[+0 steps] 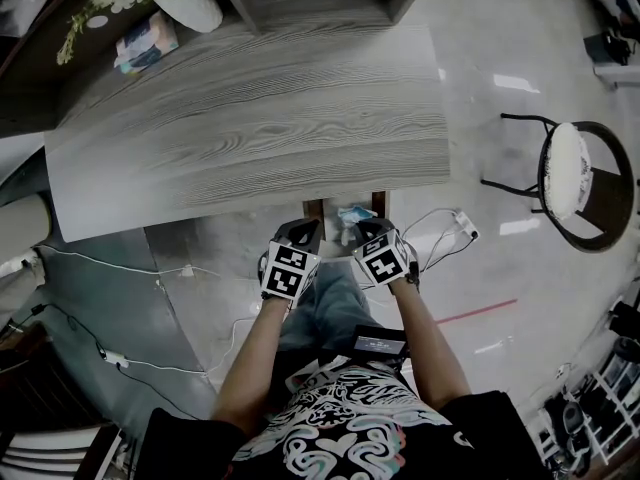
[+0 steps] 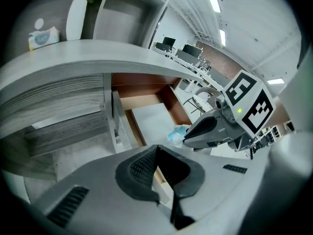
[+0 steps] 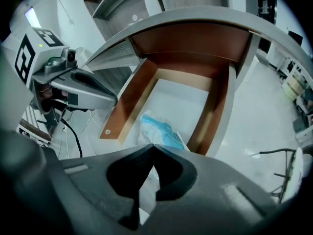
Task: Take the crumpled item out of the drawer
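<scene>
Left gripper (image 2: 157, 147): jaws together, tips meeting, nothing held. It sits at the front left corner of the open drawer (image 3: 128, 101), and only the drawer's pale front edge shows through the gap behind the tips.

Right gripper (image 3: 154, 146): jaws also together, tips meeting directly above the near edge of the crumpled item (image 3: 161, 130). No fold can be seen nipped between the tips. White material shows through the opening behind them, and in my judgement it lies below the jaws rather than in them.

Crumpled item: a blue-and-white wad on the pale drawer floor, at the front end and nearer the right-hand wall than the left. The rest of the drawer floor behind it is bare.

Drawer: pulled well out from under the grey wood-grain surface (image 1: 250, 118). Both brown side walls and the back are exposed.

Further off, a white vase (image 1: 190, 6) with flowers and a small packet (image 1: 146, 41) stand at the far left of the surface, well apart from the work.

Assessment: the opening step appears done and the grasp has not yet been made. The next move calls for parting the right jaws, lowering them astride the wad, closing on its bulk rather than a loose corner, then lifting straight up clear of the right-hand wall and the overhanging edge of the surface.
</scene>
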Motion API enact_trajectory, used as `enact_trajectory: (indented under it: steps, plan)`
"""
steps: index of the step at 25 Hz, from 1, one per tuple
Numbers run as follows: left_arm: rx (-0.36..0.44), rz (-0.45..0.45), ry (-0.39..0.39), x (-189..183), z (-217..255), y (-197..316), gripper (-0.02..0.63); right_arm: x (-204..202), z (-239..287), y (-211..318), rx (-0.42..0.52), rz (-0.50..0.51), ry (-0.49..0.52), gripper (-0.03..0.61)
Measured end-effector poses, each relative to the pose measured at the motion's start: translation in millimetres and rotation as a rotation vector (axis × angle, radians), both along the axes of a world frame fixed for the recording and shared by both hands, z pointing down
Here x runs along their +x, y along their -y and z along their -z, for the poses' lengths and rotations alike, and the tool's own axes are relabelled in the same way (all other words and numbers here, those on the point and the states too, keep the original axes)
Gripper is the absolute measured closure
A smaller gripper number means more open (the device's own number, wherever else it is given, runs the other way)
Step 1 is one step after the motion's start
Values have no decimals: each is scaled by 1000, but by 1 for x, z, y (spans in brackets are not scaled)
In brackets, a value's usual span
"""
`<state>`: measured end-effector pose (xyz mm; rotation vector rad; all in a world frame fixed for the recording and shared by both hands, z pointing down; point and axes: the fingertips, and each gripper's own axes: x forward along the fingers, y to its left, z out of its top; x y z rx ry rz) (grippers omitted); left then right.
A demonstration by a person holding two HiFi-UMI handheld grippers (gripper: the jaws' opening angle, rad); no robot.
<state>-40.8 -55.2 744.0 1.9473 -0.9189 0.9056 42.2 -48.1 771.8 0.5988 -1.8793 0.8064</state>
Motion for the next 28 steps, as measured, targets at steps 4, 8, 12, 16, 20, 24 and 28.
enact_trajectory:
  steps: [4, 8, 12, 16, 20, 24, 28]
  plan:
    - [5, -12, 7, 0, 4, 2, 614, 0, 11, 7, 24, -17, 8, 572]
    - [26, 8, 1, -1, 12, 10, 614, -1, 23, 14, 54, -41, 17, 572]
    - [63, 32, -3, -1, 25, 15, 614, 0, 36, 16, 87, -51, 24, 572]
    - [100, 75, -25, -4, 42, 24, 614, 3, 52, 22, 137, -72, 29, 572]
    - [129, 102, -37, -7, 57, 29, 614, 7, 66, 30, 213, -96, 29, 572]
    - [164, 115, -39, -9, 73, 31, 614, 10, 86, 37, 295, -118, 26, 572]
    - [200, 137, -52, -13, 93, 32, 614, 14, 107, 38, 348, -142, 36, 572]
